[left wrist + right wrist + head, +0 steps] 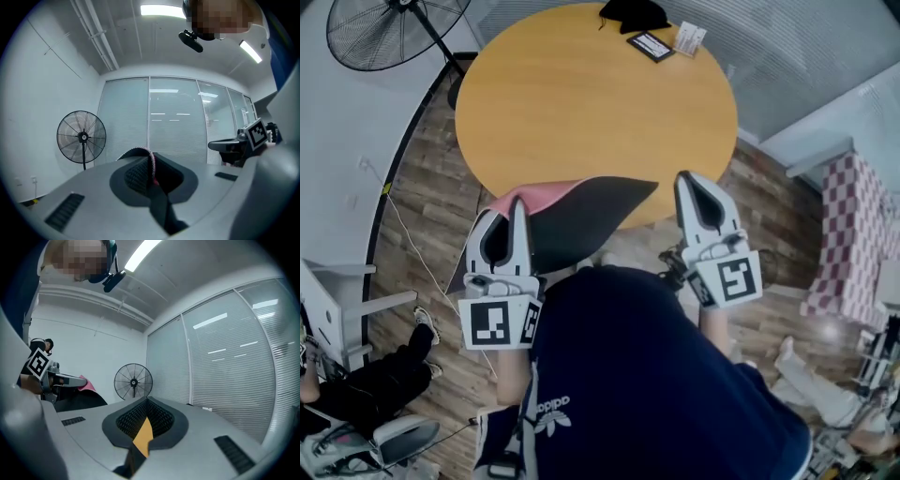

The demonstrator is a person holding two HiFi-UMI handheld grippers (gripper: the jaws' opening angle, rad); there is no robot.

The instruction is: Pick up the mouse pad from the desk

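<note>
Mouse pad (591, 211) at lower centre of the head view, over the near edge of the round orange counter (581, 103), pinched at its left end by the left gripper (518, 208). Jaws clamped there on the thin edge, with dark top and pink underside showing where the sheet curls. Cannot tell whether the far corner touches the counter. Right gripper (686, 180) just right of the pad and apart from it, jaws together at the tips, holding nothing, with only a sliver of orange counter seen through.

Looks light, thin and floppy: bends under its own weight, so likely droops and swings from a one-edge hold. Probably grippy rather than slippery, and not fragile. Best taken well in from the edge, or supported at a second corner.

Readable: "adidas" with the trefoil (551, 412) on the person's dark clothing, bottom of frame. Print on the small dark card (650, 45) and white card (689, 37) at the top of the counter too small to read.
</note>
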